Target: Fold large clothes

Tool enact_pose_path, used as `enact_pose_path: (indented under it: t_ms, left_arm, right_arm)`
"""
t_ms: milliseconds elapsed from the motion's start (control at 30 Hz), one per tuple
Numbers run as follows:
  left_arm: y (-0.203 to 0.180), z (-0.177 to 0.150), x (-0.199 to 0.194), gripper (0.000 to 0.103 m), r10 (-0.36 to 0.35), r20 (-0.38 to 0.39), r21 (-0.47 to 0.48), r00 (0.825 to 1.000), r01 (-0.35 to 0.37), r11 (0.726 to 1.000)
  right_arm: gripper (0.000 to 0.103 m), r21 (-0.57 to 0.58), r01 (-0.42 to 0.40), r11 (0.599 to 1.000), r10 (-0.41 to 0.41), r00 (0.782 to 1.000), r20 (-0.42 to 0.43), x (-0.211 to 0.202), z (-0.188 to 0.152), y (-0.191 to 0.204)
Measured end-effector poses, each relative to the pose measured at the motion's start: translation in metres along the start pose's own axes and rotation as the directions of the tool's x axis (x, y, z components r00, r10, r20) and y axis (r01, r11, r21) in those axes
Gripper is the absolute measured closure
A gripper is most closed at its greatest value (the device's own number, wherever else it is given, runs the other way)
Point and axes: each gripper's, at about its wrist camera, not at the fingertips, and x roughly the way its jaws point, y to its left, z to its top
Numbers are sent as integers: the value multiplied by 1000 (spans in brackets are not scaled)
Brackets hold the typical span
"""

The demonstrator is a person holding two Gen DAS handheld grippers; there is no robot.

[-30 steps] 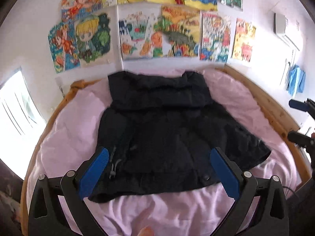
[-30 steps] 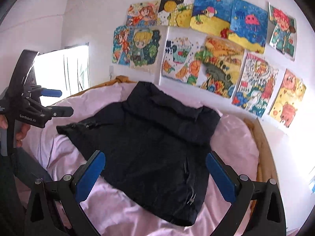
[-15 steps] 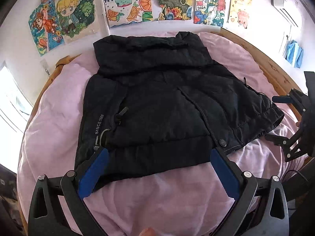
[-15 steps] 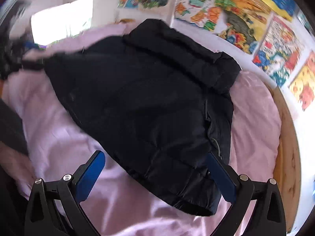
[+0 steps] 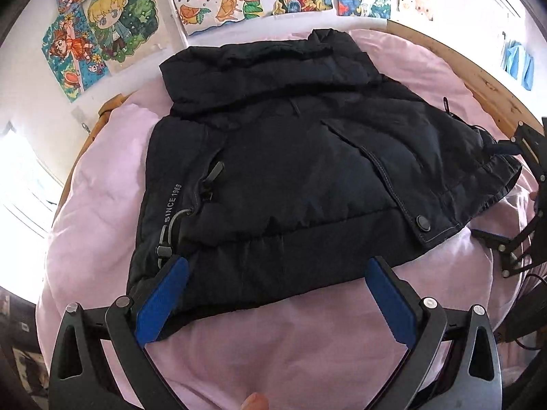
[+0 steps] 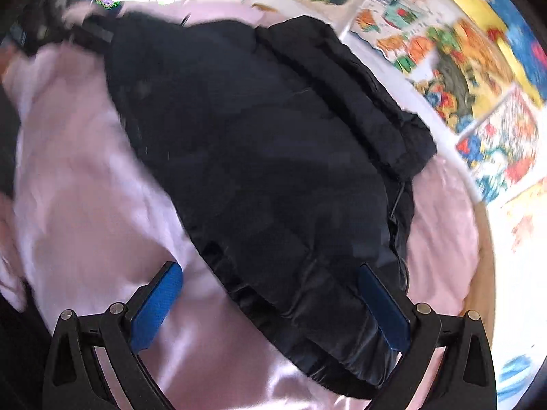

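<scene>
A black padded jacket (image 5: 294, 177) lies spread on the pink bed, collar toward the wall, hem toward me. In the left wrist view my left gripper (image 5: 277, 294) hangs open just over the hem's near left corner, blue pads wide apart. The right wrist view is blurred by motion; there the jacket (image 6: 273, 157) fills the middle and my right gripper (image 6: 270, 302) stands open over its near hem corner. The right gripper (image 5: 523, 205) also shows at the far right edge of the left wrist view, beside the jacket's right flap.
A pink sheet (image 5: 102, 205) covers the bed, framed by a wooden rim (image 5: 478, 78). Colourful drawings (image 5: 218, 0) hang on the white wall behind. A bright window (image 5: 20, 171) is at the left. A fingertip (image 5: 254, 401) shows at the bottom edge.
Both grippers have dropped closer to the jacket's hem, so the jacket looks larger in each view. The right gripper has swung in fast toward its corner. Jaws stay open.
</scene>
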Motion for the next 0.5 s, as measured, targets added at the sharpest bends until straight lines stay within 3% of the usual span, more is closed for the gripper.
enact_pose_path:
  t_ms: [200, 400, 467, 500]
  left_arm:
    - [9, 0, 0, 1, -36, 13, -24, 999, 37, 999]
    - [1, 1, -13, 1, -96, 58, 13, 994, 95, 995]
    - [-8, 1, -15, 1, -98, 70, 49, 993, 95, 994]
    - [-12, 0, -16, 1, -94, 76, 73, 993, 89, 993]
  right_arm:
    - [0, -130, 149, 980, -145, 988, 44, 23, -10, 17]
    - [0, -147, 235, 961, -226, 971, 75, 26, -4, 12]
    - [3, -121, 248, 961, -242, 968, 67, 27, -3, 1]
    - [10, -104, 248, 963, -243, 968, 59, 27, -2, -5]
